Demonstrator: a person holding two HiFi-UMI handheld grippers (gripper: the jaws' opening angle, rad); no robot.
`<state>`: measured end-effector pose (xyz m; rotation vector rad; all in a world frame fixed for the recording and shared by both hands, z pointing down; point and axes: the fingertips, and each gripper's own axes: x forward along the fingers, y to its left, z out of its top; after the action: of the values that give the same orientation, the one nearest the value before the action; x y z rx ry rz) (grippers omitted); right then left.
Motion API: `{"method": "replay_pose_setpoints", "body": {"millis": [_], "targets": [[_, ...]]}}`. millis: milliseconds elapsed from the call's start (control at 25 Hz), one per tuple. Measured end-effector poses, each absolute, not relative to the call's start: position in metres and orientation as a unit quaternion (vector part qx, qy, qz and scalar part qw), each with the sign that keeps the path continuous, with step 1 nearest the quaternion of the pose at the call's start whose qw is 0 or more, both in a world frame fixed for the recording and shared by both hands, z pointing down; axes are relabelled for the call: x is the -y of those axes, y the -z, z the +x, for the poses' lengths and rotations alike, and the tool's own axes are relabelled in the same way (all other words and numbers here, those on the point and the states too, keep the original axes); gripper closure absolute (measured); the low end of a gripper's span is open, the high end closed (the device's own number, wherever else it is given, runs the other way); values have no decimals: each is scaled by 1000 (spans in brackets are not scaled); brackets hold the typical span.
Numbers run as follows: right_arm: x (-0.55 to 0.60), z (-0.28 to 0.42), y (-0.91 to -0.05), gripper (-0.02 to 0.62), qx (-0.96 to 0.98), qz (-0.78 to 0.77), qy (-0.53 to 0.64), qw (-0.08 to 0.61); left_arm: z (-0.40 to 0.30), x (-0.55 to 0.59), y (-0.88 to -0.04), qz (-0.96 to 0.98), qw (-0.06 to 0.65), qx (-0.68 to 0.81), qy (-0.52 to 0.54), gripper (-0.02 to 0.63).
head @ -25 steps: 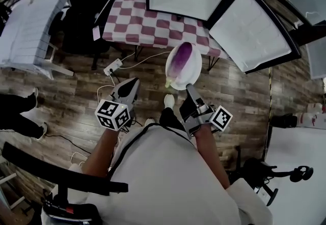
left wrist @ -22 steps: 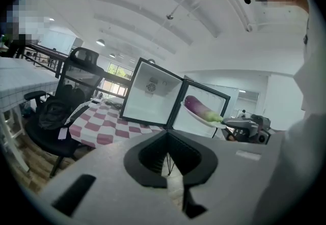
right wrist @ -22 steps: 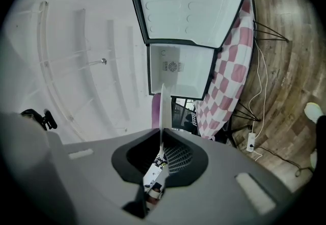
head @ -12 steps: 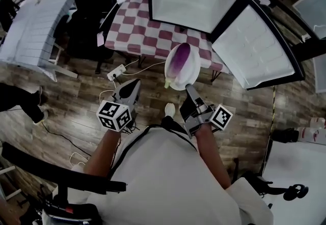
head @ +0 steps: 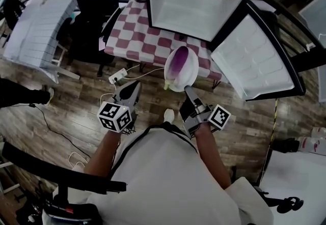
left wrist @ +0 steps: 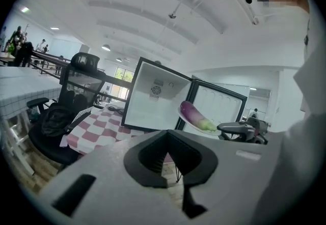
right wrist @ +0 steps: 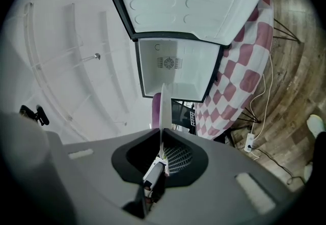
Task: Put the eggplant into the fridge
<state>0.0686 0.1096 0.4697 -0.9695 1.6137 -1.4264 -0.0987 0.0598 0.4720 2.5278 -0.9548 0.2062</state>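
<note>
Left tongs (head: 133,86), closed and empty, point forward and slightly down, the forearm bent out from the person's waist. At centre, the eggplant (head: 178,62) lies on a white plate (head: 192,71), carried in the air at the near edge of the checked worktop (head: 137,28) and not yet in the fridge (head: 191,5). The right tongs (head: 187,88) are clamped on the plate's near rim and held about level, the arm reaching ahead from the elbow. To the right, the fridge stands on the worktop with its door (head: 254,58) swung wide.

The pinch takes only the rim, so the plate will likely want to droop. The wrist should keep it flat so the eggplant cannot roll. The load should go squarely into the white compartment, clear of the door's edge. The free left tongs could steady the far rim if it sags.
</note>
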Motion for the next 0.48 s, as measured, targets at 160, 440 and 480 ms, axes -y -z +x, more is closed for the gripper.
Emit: {"method": "replay_pose_setpoints", "body": {"millis": [160, 440, 480], "targets": [[-102, 83, -476, 566, -630, -377, 565, 375, -81, -52, -471, 911, 213, 346, -73, 604], [-89, 110, -478, 566, -639, -371, 567, 363, -53, -41, -471, 908, 209, 356, -70, 604], [-87, 113, -477, 566, -641, -369, 568, 362, -50, -40, -472, 907, 210, 358, -69, 604]]}}
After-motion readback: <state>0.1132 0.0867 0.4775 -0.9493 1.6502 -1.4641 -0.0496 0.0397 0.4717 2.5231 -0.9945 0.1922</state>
